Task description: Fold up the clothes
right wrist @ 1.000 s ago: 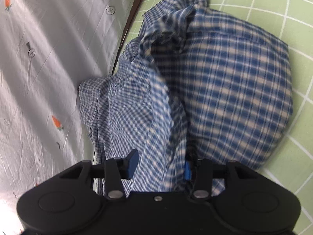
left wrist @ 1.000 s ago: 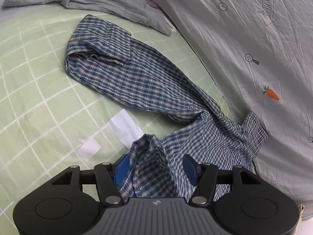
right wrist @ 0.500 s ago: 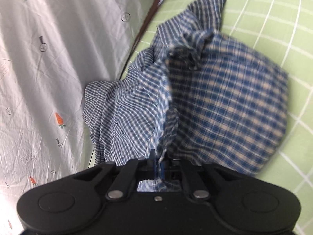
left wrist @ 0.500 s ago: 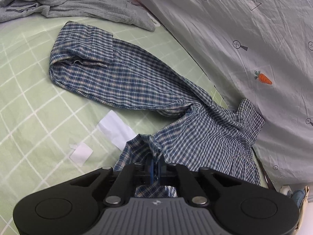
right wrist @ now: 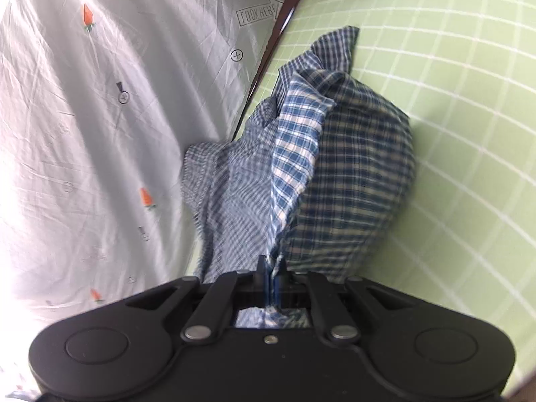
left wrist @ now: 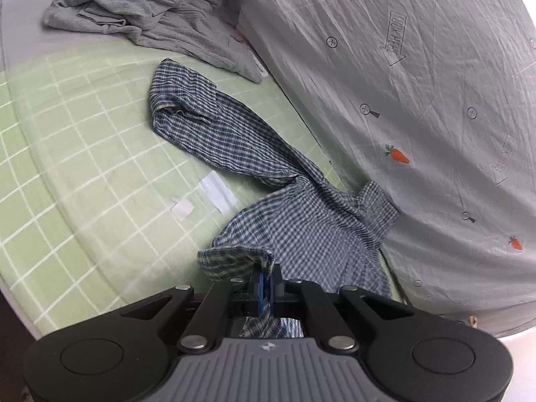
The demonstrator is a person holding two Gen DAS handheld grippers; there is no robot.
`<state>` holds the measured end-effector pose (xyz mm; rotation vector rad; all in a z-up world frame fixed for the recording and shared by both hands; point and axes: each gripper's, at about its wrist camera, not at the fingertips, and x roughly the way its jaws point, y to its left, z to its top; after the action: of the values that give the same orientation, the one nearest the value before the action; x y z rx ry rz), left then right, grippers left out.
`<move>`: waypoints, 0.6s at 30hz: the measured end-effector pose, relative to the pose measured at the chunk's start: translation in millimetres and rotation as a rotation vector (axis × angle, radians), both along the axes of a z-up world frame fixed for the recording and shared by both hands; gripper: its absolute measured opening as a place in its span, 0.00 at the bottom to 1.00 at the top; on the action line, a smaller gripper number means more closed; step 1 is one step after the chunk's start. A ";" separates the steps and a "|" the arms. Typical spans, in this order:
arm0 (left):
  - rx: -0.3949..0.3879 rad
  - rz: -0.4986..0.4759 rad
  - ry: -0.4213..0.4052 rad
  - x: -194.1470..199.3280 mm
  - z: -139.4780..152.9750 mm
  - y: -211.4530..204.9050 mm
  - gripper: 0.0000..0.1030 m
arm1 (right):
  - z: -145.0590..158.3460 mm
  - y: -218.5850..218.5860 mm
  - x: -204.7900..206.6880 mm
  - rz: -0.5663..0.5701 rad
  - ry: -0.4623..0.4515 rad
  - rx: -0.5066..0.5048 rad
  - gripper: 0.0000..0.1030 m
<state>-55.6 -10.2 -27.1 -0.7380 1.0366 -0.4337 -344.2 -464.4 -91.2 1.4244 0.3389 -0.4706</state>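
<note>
Left gripper (left wrist: 264, 279) is clamping an edge of the blue plaid shirt (left wrist: 294, 231) — right gripper (right wrist: 272, 273) is pinching another fold of it. Shirt is trailing across the green checked sheet (left wrist: 67, 154), beside the grey carrot-print cover (left wrist: 435, 100) — grey clothes (left wrist: 144, 13) are lying beyond.

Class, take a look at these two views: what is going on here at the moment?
A person is working a handheld gripper in each hand on a blue checked shirt that lies crumpled on a green checked sheet. The left gripper and the right gripper are each shut on a bit of the shirt's cloth. A grey garment lies in a heap farther back. No fold is made yet.
</note>
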 end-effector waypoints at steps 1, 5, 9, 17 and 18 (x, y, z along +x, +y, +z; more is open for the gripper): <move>-0.039 -0.002 -0.003 -7.7 8.2 7.2 0.03 | 5.2 3.7 -9.5 -0.004 -0.033 0.025 0.03; -0.079 0.015 -0.006 -29.2 24.0 26.2 0.03 | 6.7 14.8 -38.5 -0.050 -0.131 0.141 0.03; 0.051 0.055 0.052 -29.8 -6.6 27.6 0.04 | -23.1 17.1 -45.1 -0.063 -0.007 0.161 0.04; 0.077 -0.002 -0.023 -33.0 2.2 11.7 0.04 | -15.7 16.6 -33.1 -0.027 -0.010 0.140 0.04; 0.082 -0.002 -0.024 -31.9 1.0 11.7 0.04 | -17.6 15.3 -31.4 -0.032 -0.019 0.161 0.04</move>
<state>-87.5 1.4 -26.1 -0.6573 1.0268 -0.3988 -375.6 -449.1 -108.9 1.5920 0.3454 -0.4633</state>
